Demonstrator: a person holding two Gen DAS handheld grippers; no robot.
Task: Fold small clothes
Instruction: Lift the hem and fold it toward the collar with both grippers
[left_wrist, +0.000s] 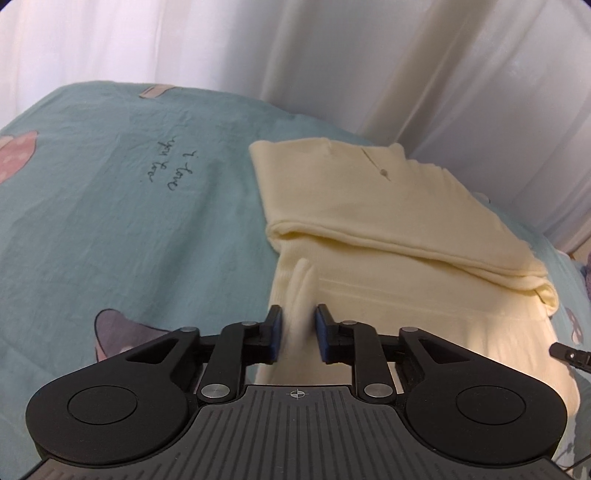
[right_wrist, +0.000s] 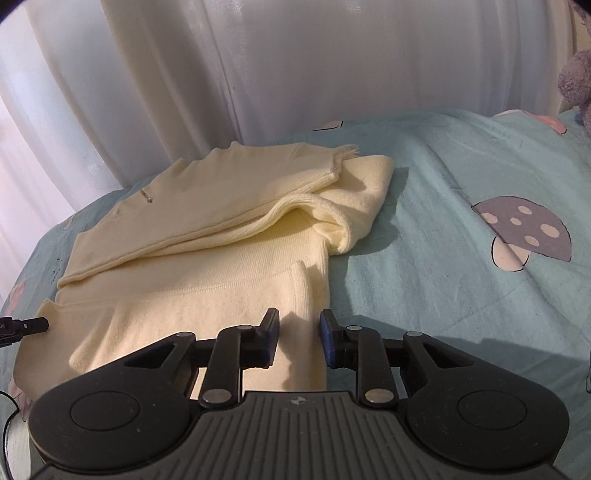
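Observation:
A cream knitted garment (left_wrist: 369, 206) lies partly folded on the teal bedsheet (left_wrist: 110, 221), its upper part doubled over the lower part. My left gripper (left_wrist: 298, 334) sits at the garment's near left hem, shut on a raised ridge of cloth that fills the gap between its blue pads. In the right wrist view the same garment (right_wrist: 207, 236) stretches away to the left. My right gripper (right_wrist: 298, 336) is at its near right edge, shut with the cloth's border between the pads. Each view shows the tip of the other gripper at the side.
The sheet (right_wrist: 443, 258) carries mushroom prints (right_wrist: 524, 232) and handwriting. Pale curtains (left_wrist: 295, 48) hang close behind the bed's far edge. A grey plush toy (right_wrist: 576, 85) sits at the far right. Bare sheet lies left and right of the garment.

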